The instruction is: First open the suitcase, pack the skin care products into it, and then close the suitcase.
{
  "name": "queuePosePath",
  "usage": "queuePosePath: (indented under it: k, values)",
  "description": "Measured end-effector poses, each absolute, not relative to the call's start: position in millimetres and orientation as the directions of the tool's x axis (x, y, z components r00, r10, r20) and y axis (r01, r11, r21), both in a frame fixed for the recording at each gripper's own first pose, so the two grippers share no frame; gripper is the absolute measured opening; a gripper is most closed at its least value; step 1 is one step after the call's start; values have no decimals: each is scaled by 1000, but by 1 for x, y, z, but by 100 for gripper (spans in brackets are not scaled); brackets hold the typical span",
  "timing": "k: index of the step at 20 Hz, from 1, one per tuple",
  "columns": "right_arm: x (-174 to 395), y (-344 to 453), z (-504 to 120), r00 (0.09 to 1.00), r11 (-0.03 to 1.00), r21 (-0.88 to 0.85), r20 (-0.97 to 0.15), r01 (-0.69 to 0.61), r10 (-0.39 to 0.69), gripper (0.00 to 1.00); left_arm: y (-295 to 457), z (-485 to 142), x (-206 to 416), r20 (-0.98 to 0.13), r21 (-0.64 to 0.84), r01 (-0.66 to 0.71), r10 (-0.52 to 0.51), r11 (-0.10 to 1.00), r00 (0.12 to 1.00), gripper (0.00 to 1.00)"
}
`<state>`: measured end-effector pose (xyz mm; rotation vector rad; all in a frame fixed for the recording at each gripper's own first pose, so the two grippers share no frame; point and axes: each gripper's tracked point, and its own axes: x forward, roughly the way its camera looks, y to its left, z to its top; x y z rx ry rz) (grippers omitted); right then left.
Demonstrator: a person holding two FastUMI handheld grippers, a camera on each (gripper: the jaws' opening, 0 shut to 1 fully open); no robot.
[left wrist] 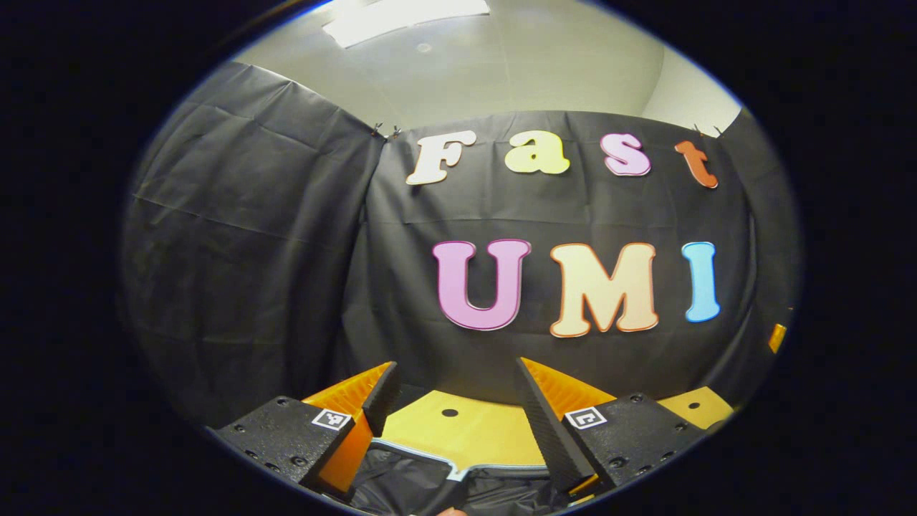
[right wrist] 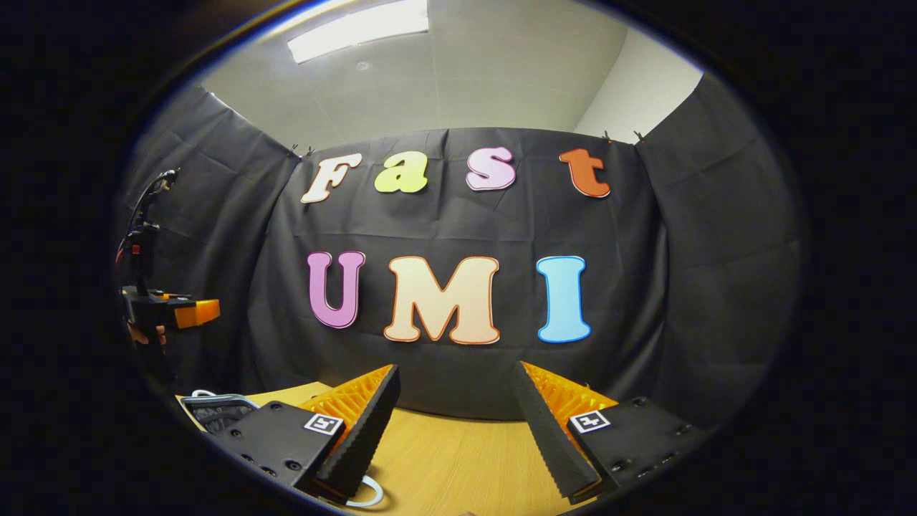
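Observation:
In the left gripper view my left gripper (left wrist: 455, 365) is open, nothing between its fingers. Just below it lies dark fabric with a light-trimmed rim, which looks like the suitcase (left wrist: 430, 469); whether it is open I cannot tell. In the right gripper view my right gripper (right wrist: 455, 367) is also open and empty, held above the wooden table (right wrist: 458, 451). A corner of the suitcase (right wrist: 215, 410) with a pale rim lies at the lower left there. Farther left, the left gripper (right wrist: 183, 312) hangs in the air, held by a hand (right wrist: 143, 333).
A yellow panel (left wrist: 473, 430) with a small round hole lies beyond the suitcase's rim. A white loop (right wrist: 367, 494) rests on the table by my right gripper's left finger. Black cloth walls close the booth on three sides.

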<state>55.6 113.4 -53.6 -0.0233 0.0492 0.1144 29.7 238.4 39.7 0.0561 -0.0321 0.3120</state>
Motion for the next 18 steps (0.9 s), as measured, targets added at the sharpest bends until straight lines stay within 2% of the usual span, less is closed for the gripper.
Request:
queuePosePath:
  k: [5,18]
  values:
    - [48,81,-55,995,996,-2,-46,-86,86,98,178,14,26,-17,37,-235,236,971,972,92]
    - [12,24,-65,994,995,-9,-50,-98,98,98,37,-81,9,-181,22,4,0,1000,983,93]
